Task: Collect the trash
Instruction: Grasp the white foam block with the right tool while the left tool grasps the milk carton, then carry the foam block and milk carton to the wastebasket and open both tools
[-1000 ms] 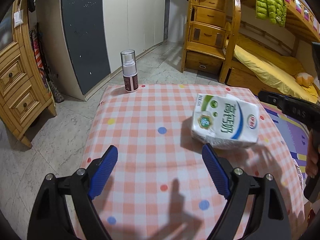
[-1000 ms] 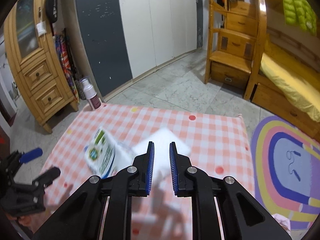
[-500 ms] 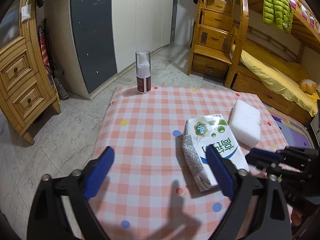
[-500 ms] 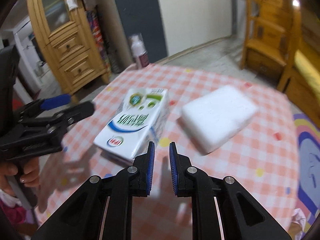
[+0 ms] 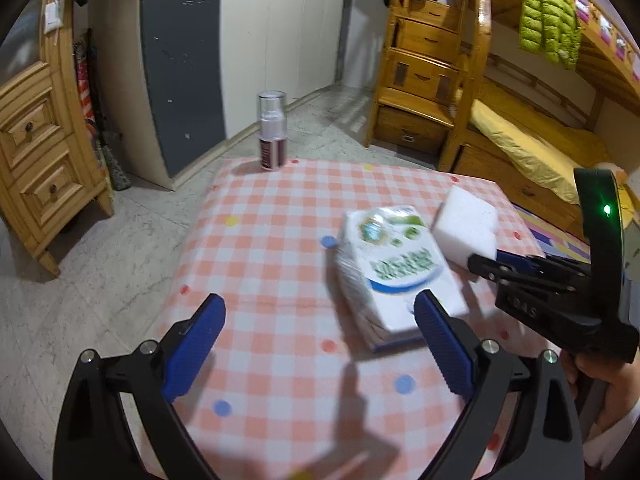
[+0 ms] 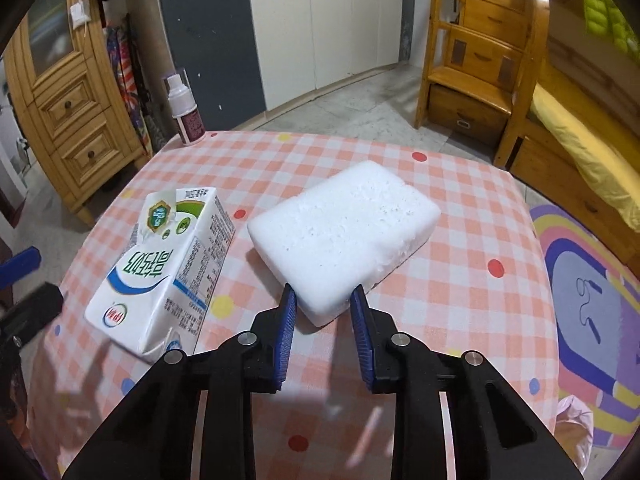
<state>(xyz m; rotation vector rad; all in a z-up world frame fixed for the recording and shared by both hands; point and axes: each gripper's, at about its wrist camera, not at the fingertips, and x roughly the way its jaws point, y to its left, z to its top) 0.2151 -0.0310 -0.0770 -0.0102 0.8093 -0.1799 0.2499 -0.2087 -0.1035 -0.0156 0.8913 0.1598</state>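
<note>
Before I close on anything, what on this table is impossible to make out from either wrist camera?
- Foam block: near end hidden behind right tongs, right wrist; contact unclear.
- Milk carton: print blurred, left wrist.
- Spray bottle: label too small.
- Trash bin: outside both views.

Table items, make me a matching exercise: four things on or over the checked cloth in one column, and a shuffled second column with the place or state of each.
1 milk carton
2 foam block
3 spray bottle
4 left gripper

A upright at the far corner
B jaws wide apart, empty
C lying flat on its side
D near corner between the right gripper's blue pads

Pairs: 1-C, 2-D, 3-A, 4-B
</note>
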